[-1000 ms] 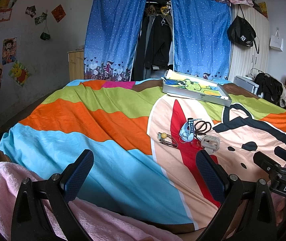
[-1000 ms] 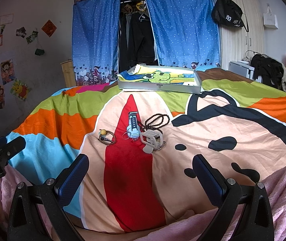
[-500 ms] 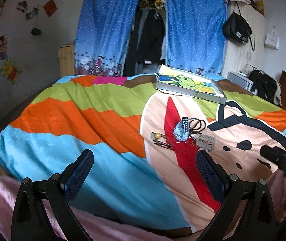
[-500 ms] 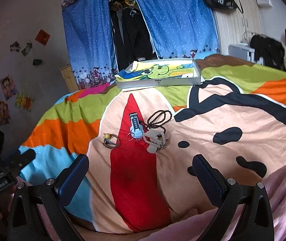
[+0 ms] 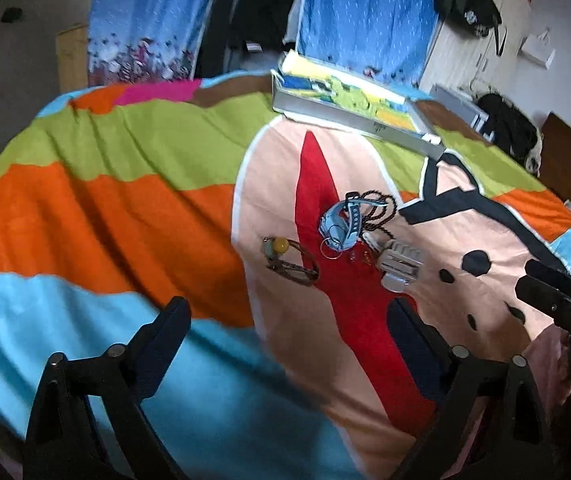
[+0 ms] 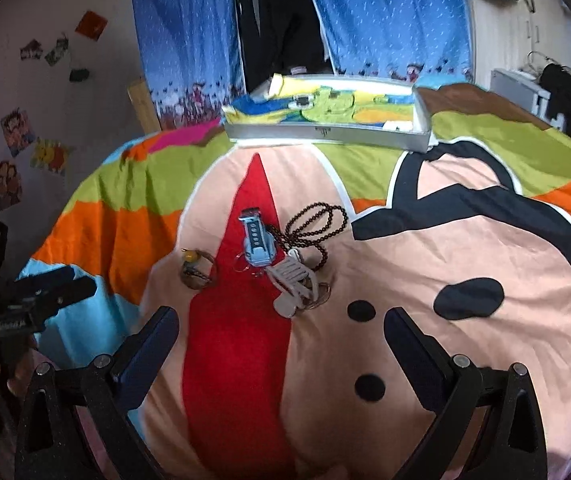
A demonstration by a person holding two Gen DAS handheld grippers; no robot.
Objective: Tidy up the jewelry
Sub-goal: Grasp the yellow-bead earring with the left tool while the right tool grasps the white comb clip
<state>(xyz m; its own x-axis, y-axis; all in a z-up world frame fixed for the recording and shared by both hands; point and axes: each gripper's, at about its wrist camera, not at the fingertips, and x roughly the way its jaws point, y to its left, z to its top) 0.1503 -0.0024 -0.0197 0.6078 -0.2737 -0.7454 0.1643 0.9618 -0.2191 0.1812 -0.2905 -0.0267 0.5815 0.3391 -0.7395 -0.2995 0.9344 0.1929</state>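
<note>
Both claws hang over the near end of the bed (image 6: pixel 485 240), each spread wide with nothing between its fingers. The left claw (image 5: pixel 285 344) points across the striped bedspread (image 5: pixel 105 208) toward the little heap of jewelry; the right claw (image 6: pixel 281 344) faces the same heap from the other side, and each one shows at the edge of the other's view.

The jewelry lies together on the red and peach part of the cover. A blue watch (image 6: pixel 257 240) rests on the red wedge, with a string of dark brown beads (image 6: pixel 317 224) looped just beside it, touching or nearly so. A pale beige watch (image 6: pixel 295 284) lies in front of the beads, close to the blue one (a couple of thin rings sit around them, too small to make out well). A brown bracelet with a yellow bead (image 6: pixel 197 268) lies apart on the left.

Farther back, near the blue curtains (image 6: pixel 385 16), sits a shallow white tray (image 6: pixel 325 134) lined with a bright cartoon cloth.
</note>
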